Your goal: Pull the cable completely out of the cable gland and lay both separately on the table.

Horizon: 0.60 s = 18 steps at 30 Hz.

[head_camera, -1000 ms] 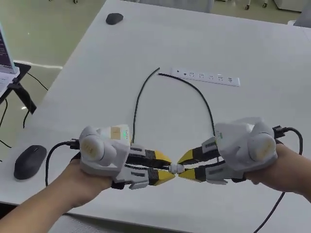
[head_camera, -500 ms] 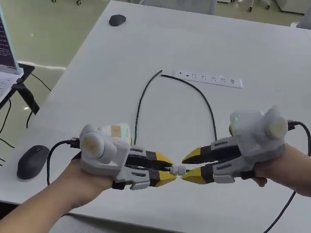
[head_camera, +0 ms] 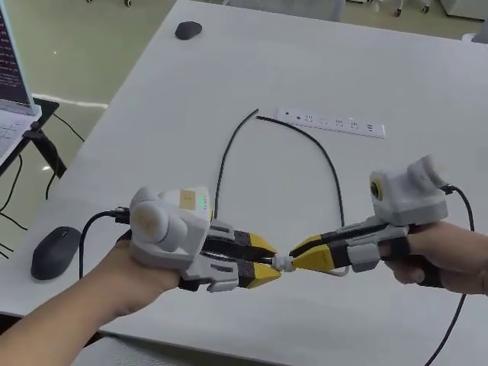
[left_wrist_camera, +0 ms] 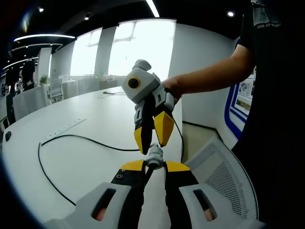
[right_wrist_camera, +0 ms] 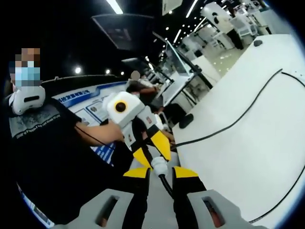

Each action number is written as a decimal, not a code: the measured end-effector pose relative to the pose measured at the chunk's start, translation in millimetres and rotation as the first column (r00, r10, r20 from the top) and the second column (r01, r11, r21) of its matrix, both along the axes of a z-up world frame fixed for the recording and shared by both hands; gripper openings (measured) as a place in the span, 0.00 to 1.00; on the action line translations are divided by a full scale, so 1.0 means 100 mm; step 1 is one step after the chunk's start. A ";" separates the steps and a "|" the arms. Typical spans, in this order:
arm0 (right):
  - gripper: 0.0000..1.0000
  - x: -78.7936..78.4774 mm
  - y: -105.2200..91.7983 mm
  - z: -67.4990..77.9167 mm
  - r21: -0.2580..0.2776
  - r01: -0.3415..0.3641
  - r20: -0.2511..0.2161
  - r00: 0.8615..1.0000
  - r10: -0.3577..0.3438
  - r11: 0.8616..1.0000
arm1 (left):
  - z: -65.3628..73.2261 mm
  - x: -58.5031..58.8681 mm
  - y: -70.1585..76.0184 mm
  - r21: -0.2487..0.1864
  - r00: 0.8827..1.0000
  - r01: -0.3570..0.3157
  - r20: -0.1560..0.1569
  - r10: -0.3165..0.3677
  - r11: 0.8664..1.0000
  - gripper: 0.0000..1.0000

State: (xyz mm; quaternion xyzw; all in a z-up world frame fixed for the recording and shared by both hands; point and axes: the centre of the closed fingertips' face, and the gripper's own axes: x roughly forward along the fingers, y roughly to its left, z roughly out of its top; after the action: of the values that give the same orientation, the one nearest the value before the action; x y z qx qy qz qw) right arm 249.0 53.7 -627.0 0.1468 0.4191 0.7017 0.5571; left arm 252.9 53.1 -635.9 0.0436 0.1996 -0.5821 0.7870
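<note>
A small white cable gland (head_camera: 283, 264) hangs above the table's near edge, pinched between both grippers' yellow tips. My left gripper (head_camera: 271, 264) is shut on one end of it and my right gripper (head_camera: 296, 259) on the other, tip to tip. A thin black cable (head_camera: 328, 164) runs through the gland and loops away over the white table (head_camera: 396, 69). In the left gripper view the gland (left_wrist_camera: 154, 155) sits at my own tips, with the cable trailing back between the jaws. The right gripper view shows the gland (right_wrist_camera: 159, 167) the same way.
A white power strip (head_camera: 332, 122) lies beyond the cable's loop. One dark mouse (head_camera: 188, 30) sits at the table's far end, another (head_camera: 53, 252) at its left front corner. A laptop on a stand (head_camera: 9, 91) is off the left edge.
My right gripper has rolled about a quarter turn, so its body now stands upright, with its tips still at the gland. The left gripper has held still.
</note>
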 end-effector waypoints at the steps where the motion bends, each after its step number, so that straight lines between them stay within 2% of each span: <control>1: 0.14 -0.02 0.00 0.00 0.003 -0.011 0.002 1.000 0.011 1.000 | 0.00 0.00 0.00 0.002 1.000 0.001 0.004 -0.001 1.000 0.15; 4: 0.12 -0.08 0.01 0.00 -0.005 -0.031 -0.016 0.999 0.031 1.000 | 0.00 0.01 0.01 -0.001 1.000 0.004 0.001 -0.004 1.000 0.15; 8: 0.09 -0.07 0.01 -0.01 -0.002 -0.027 -0.028 0.999 0.027 1.000 | 0.01 0.00 0.00 -0.003 1.000 0.009 0.004 -0.009 1.000 0.15; 14: 0.08 -0.10 0.03 0.00 -0.002 -0.044 -0.020 0.999 0.044 0.999 | 0.01 -0.02 0.00 0.002 1.000 0.019 0.001 -0.019 1.000 0.15; 18: 0.07 -0.11 0.03 -0.01 -0.001 -0.061 0.052 0.997 0.061 0.998 | -0.01 -0.02 0.01 0.010 1.000 0.019 -0.006 -0.019 1.000 0.14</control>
State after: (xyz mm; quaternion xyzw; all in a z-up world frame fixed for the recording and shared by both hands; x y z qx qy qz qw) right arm 238.1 56.9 -628.1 0.1157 0.4085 0.7222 0.5461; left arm 250.6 54.3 -637.3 0.0479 0.2044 -0.5885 0.7808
